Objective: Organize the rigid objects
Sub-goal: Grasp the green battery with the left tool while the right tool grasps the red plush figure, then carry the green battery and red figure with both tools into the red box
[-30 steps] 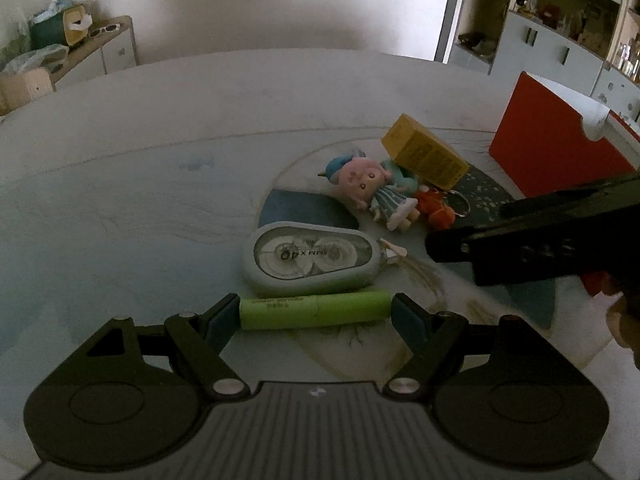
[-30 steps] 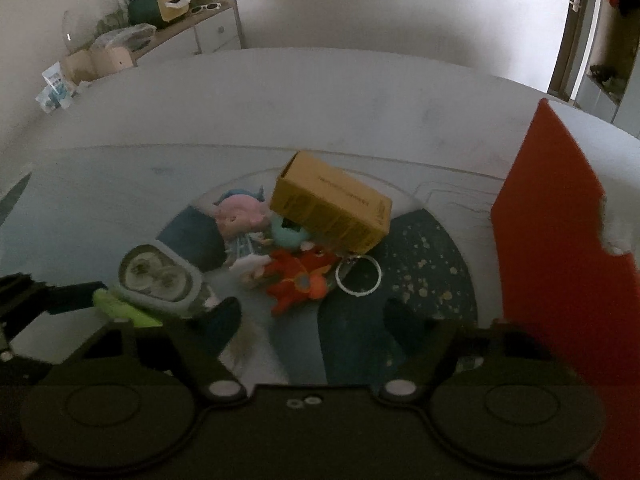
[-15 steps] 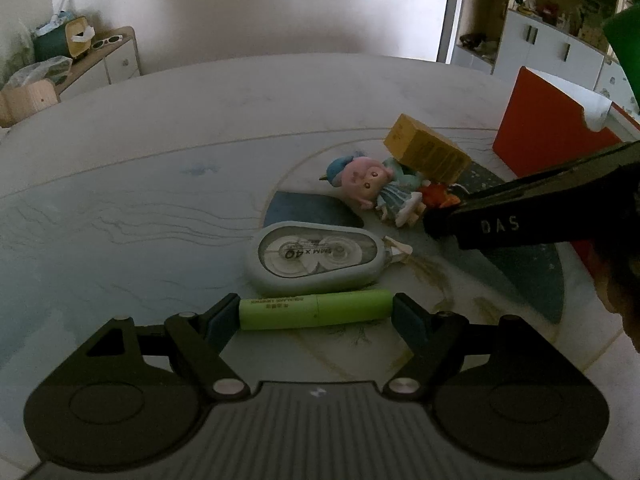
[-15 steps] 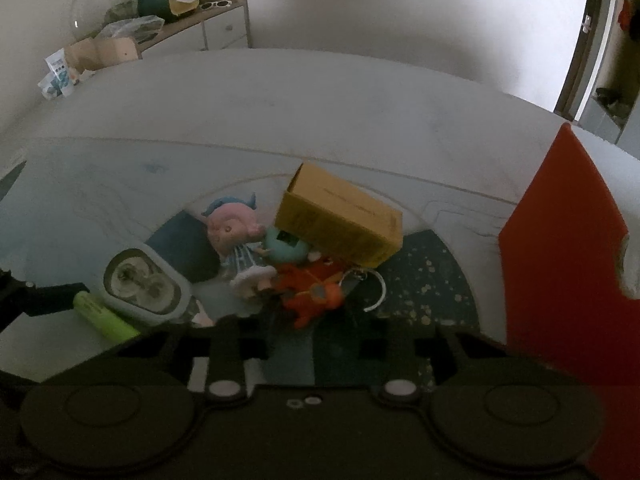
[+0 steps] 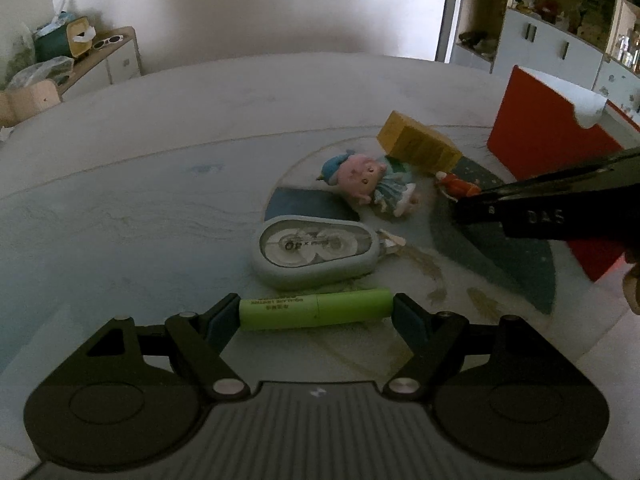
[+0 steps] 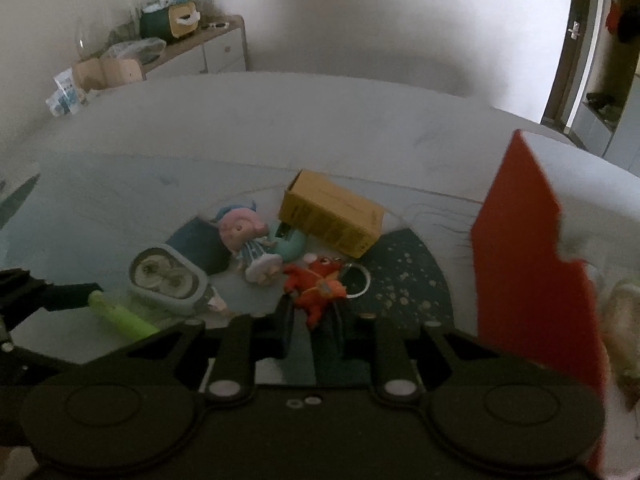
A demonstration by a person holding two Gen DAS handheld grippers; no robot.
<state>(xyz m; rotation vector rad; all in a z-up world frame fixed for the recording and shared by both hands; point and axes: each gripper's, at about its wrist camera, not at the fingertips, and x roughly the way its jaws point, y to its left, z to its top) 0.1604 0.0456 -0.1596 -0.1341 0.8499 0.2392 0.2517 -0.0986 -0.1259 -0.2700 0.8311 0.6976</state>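
Table [image 5: 120, 200], left wrist view: left hand-held gripper [image 5: 316, 312] clamped endwise on a green tube [image 5: 316, 312], just near of a grey tape dispenser [image 5: 316, 252]; doll [image 5: 368, 184] and yellow box [image 5: 420, 144] farther right. Right wrist view: right hand-held gripper [image 6: 310, 328] closed together on the red keychain figure [image 6: 316, 284], red bin [image 6: 528, 260] at right.

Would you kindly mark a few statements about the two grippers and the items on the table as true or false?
1. The left gripper holds the green marker end to end. True.
2. The right gripper stands wide open. False: it is shut on the red keychain toy.
3. The yellow box lies inside the red box. False: it lies on the table, apart from it.
4. The correction tape lies just beyond the marker. True.
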